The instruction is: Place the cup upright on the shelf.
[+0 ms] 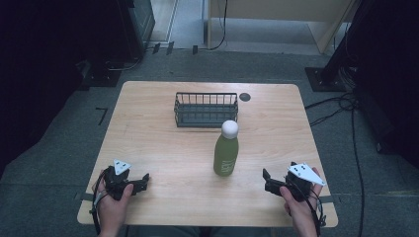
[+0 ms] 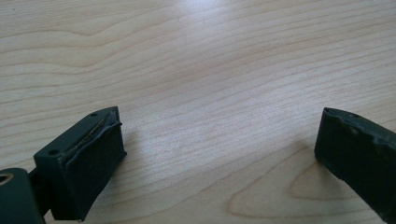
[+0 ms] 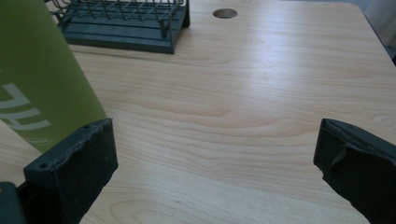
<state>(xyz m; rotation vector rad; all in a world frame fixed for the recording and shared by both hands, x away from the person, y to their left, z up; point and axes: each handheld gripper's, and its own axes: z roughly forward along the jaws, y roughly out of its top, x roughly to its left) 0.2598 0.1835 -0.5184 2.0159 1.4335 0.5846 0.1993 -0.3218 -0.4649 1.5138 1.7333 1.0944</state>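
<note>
A: What's cut off?

B: In the right gripper view the bottle (image 3: 42,88) runs off at 9 o'clock, its white lettering only partly readable.

A: The rack (image 1: 206,109)?

B: Nothing visible inside it. It sits toward 12 o'clock on the tabletop (image 1: 163,148); a dark round spot (image 1: 244,97) lies just beside it.

A: And the bottle?

B: Green, white cap, upright at centre, near the rack.

A: The tools?

B: Left hand-held gripper (image 1: 144,180) at 7 o'clock, right hand-held gripper (image 1: 268,180) at 5 o'clock; both spread wide, holding nothing.
</note>
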